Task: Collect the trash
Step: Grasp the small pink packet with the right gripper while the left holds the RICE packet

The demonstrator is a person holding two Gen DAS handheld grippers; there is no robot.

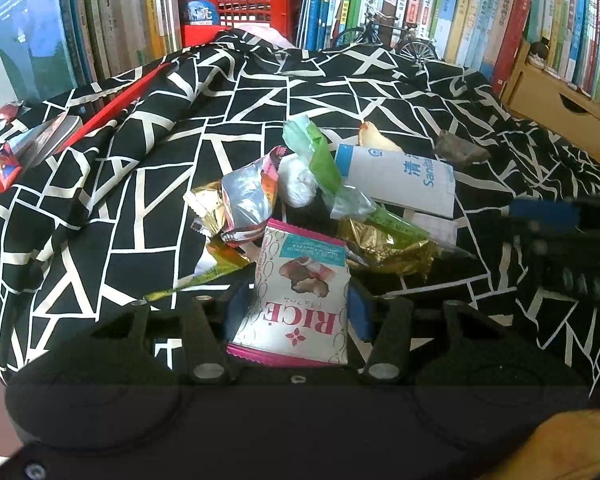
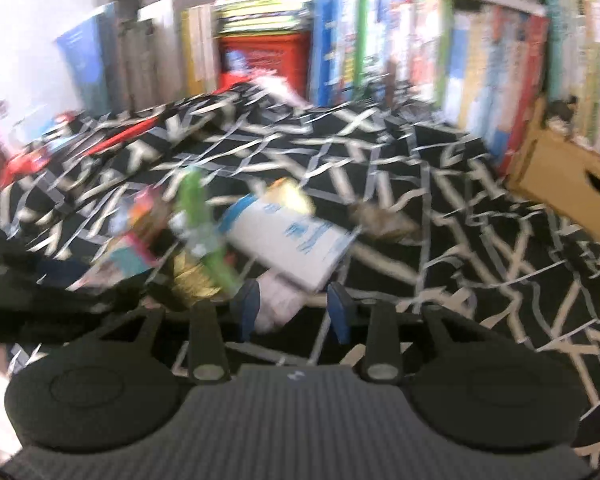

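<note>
left gripper: jaws pinch one rice snack packet | right gripper: jaws spread, nothing pinched | about eight wrappers piled mid-surface | black-and-white cloth | bookshelves behind

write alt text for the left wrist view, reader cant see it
The left gripper holds a white and pink RICE snack wrapper between its blue pads above a black and white patterned cloth. A pile of wrappers and a white paper bag lie beyond, with bookshelves behind.

Right wrist view smeared by motion blur; print on white packet ahead of claw unreadable.
</note>
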